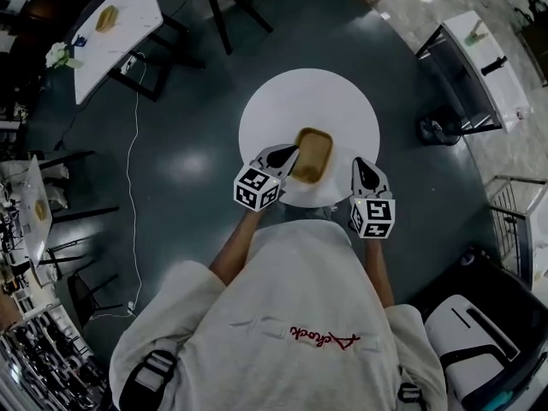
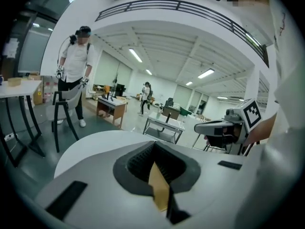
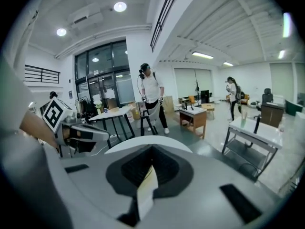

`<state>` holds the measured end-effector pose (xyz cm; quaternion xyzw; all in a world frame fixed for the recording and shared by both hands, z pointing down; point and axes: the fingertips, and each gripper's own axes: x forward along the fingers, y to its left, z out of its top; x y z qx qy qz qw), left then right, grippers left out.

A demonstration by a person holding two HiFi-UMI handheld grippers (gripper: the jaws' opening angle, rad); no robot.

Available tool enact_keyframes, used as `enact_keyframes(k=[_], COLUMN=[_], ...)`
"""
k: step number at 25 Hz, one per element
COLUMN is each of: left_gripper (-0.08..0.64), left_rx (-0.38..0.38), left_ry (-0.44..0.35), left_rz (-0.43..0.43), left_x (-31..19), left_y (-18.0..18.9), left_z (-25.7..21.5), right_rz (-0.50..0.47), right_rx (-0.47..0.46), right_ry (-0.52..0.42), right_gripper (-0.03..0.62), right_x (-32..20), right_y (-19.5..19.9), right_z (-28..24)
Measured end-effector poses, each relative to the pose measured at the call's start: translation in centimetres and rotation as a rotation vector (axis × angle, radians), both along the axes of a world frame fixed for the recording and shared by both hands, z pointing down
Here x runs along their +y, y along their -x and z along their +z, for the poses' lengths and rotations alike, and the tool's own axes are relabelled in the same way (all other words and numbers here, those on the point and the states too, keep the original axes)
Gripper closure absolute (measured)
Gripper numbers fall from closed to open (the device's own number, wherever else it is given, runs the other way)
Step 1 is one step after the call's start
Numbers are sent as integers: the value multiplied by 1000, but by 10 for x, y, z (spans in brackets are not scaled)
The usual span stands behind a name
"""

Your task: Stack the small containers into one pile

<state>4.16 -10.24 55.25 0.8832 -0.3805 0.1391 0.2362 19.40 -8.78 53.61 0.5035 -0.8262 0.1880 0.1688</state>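
- The round white table stands at the centre of the head view on a dark floor.
- The tan container is over the lower part of the tabletop, just right of the left gripper.
- The left gripper comes in from the lower left, and its tips reach the container's left edge.
- In the left gripper view, the left gripper has its jaws closed onto a thin tan wall, the rim of the tan container, which stands edge-on between the dark pads.
- The white container shows as a pale shape bulging past the table's lower edge, just below the tan one. Its outline is hard to follow against the white tabletop.
- Whether the two containers touch cannot be told.
- The right gripper sits at the lower right of the table, pointing up the frame.
- In the right gripper view, the right gripper is clamped on a thin pale wall, the white container, held edge-on between its pads.
- Each gripper view shows the other gripper across the table, at the far right of the left view and the far left of the right view.
- A standing person in a white top is beyond the table, beside a black chair.
- A white desk fills the head view's upper left, with a cable trailing down the floor below it.
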Motion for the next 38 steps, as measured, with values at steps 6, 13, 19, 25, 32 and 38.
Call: enact_keyframes(k=[6, 13, 19, 25, 32, 38], left_gripper=[549, 549, 549, 549, 549, 549], left_rx=[-8, 38, 58, 76, 101, 119], left_ry=[-40, -51, -109, -143, -180, -191], left_rz=[-41, -14, 25, 37, 76, 84], left_x=[11, 22, 34, 50, 68, 79], left_y=[7, 6, 35, 74, 90, 96], left_z=[-20, -32, -52, -68, -79, -85], right_rz=[-60, -43, -9, 54, 111, 144], right_rx=[6, 3, 19, 30, 29, 33], right_ry=[-85, -98, -103, -111, -139, -138], right_gripper=[572, 572, 572, 572, 572, 572], right_x=[-9, 9, 33, 57, 81, 97], right_y=[11, 26, 58, 86, 104, 105], right_z=[-30, -40, -47, -56, -62, -61])
